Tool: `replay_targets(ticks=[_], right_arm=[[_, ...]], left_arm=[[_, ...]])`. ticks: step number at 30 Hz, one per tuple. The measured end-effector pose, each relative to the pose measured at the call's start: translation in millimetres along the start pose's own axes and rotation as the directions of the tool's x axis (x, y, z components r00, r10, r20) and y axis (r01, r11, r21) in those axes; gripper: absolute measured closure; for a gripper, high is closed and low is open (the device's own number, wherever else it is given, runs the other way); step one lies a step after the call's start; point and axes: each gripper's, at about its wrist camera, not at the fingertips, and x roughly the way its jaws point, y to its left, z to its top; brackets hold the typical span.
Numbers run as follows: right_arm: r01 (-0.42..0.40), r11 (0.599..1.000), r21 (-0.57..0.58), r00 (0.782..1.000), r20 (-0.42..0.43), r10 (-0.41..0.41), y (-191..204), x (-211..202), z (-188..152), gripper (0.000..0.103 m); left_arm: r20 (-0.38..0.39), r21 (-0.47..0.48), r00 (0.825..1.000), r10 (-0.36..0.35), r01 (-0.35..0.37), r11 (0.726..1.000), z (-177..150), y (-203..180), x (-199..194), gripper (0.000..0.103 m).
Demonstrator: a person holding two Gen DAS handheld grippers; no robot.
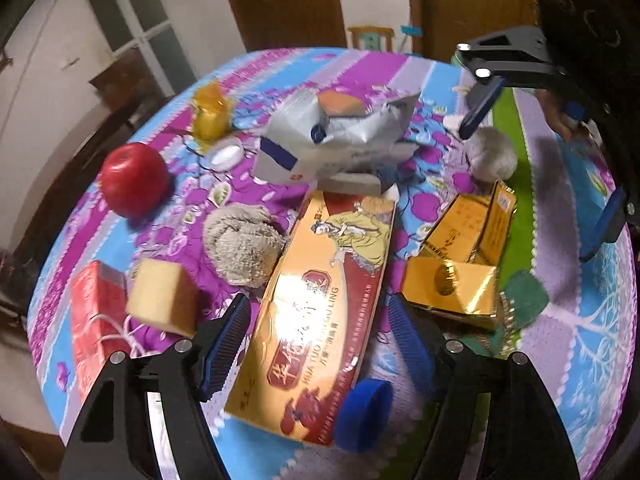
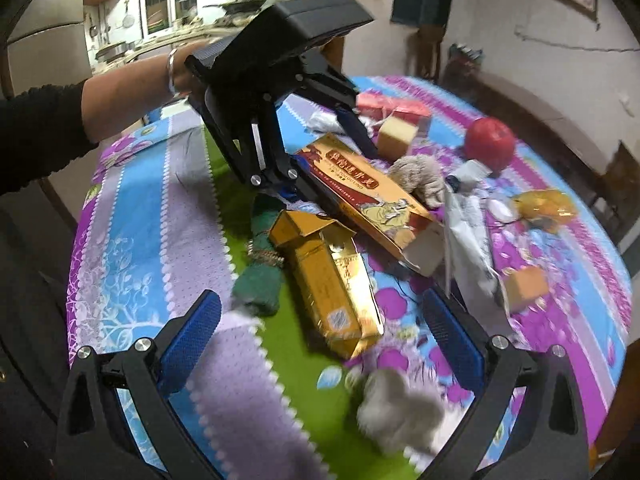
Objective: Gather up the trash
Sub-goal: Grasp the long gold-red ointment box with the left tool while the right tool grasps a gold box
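A long yellow-and-red carton (image 1: 320, 300) lies on the round table between the fingers of my left gripper (image 1: 318, 336). The jaws stand open and straddle it, and the pads show a small gap on each side. The right wrist view shows that same left gripper (image 2: 328, 168) over the carton (image 2: 380, 200), held by a person's arm (image 2: 120, 108). My right gripper (image 2: 322, 300) is open and holds nothing. It hovers over a torn golden box (image 2: 332, 280) and a white paper ball (image 2: 396, 412). It also shows at the upper right of the left wrist view (image 1: 524, 194).
The flowered tablecloth (image 1: 580, 360) also carries a red apple (image 1: 134, 184), crumpled silver packaging (image 1: 340, 136), a beige paper ball (image 1: 240, 244), a yellow wrapper (image 1: 210, 116), a red box (image 1: 96, 312), a tan block (image 1: 164, 300), a blue cap (image 1: 364, 412) and a green scrap (image 1: 524, 300).
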Motion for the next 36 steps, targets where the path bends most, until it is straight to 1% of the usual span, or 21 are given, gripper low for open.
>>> replay_targets(ticks=[1,2,3,4,6,8,9,12,16,20,22,24,26,31,34,36], right_arm=[[-0.005,1.0,0.006,1.0,-0.021,0.005,-4,7,3,0.006],[-0.02,1.0,0.012,0.999,-0.036,0.021,-8,16,4,0.012],[-0.031,0.999,0.016,0.998,-0.046,0.032,-12,22,4,0.016],[-0.041,0.999,0.023,0.997,-0.06,0.042,-14,27,5,0.021],[-0.062,0.998,0.022,0.995,-0.075,0.064,-15,34,3,0.033],[-0.066,0.998,0.019,0.995,-0.074,0.067,-15,36,2,0.051],[-0.06,0.998,0.019,0.995,-0.072,0.062,-15,36,2,0.056],[-0.073,0.997,0.011,0.995,-0.065,0.074,-12,32,0,0.056],[-0.065,0.998,-0.013,0.997,-0.039,0.064,-4,20,1,0.056],[-0.048,0.999,-0.012,0.999,0.019,0.049,2,2,5,0.056],[-0.049,0.999,-0.01,0.998,0.045,0.05,7,-7,5,0.056],[-0.043,0.999,-0.014,0.996,0.074,0.044,13,-18,5,0.057],[-0.033,0.999,-0.011,0.994,0.106,0.034,19,-30,3,0.057],[-0.003,1.0,0.02,0.984,0.18,0.0,28,-61,-5,0.057],[0.03,0.998,0.046,0.975,0.219,-0.039,32,-81,-13,0.057],[0.063,0.995,0.08,0.965,0.248,-0.08,32,-96,-19,0.057]], left_arm=[[-0.005,0.007,1.0,-0.004,0.004,1.0,1,0,3,0.031],[-0.012,0.017,1.0,-0.014,0.014,1.0,1,1,6,0.031],[-0.017,0.022,1.0,-0.023,0.023,0.999,2,1,10,0.031],[-0.023,0.027,0.999,-0.032,0.033,0.999,1,1,12,0.034],[-0.023,0.032,0.999,-0.044,0.045,0.998,3,2,16,0.039],[-0.02,0.036,0.999,-0.043,0.044,0.998,1,2,15,0.04],[-0.016,0.037,0.999,-0.039,0.04,0.999,0,1,15,0.04],[-0.002,0.046,1.0,-0.016,0.016,0.999,-1,-4,7,0.041],[0.069,0.031,0.998,0.014,-0.016,0.999,3,-5,-20,0.041],[0.086,0.012,0.992,0.094,-0.095,0.995,8,-4,-43,0.041],[0.095,-0.009,0.986,0.134,-0.133,0.991,10,-5,-53,0.041],[0.115,-0.03,0.977,0.179,-0.177,0.984,14,-11,-64,0.041],[0.131,-0.051,0.971,0.201,-0.196,0.979,16,-19,-74,0.041],[0.177,-0.015,0.96,0.216,-0.217,0.976,18,-53,-98,0.041],[0.215,-0.019,0.948,0.235,-0.237,0.971,24,-68,-117,0.041],[0.231,-0.031,0.94,0.251,-0.251,0.968,28,-76,-127,0.041]])
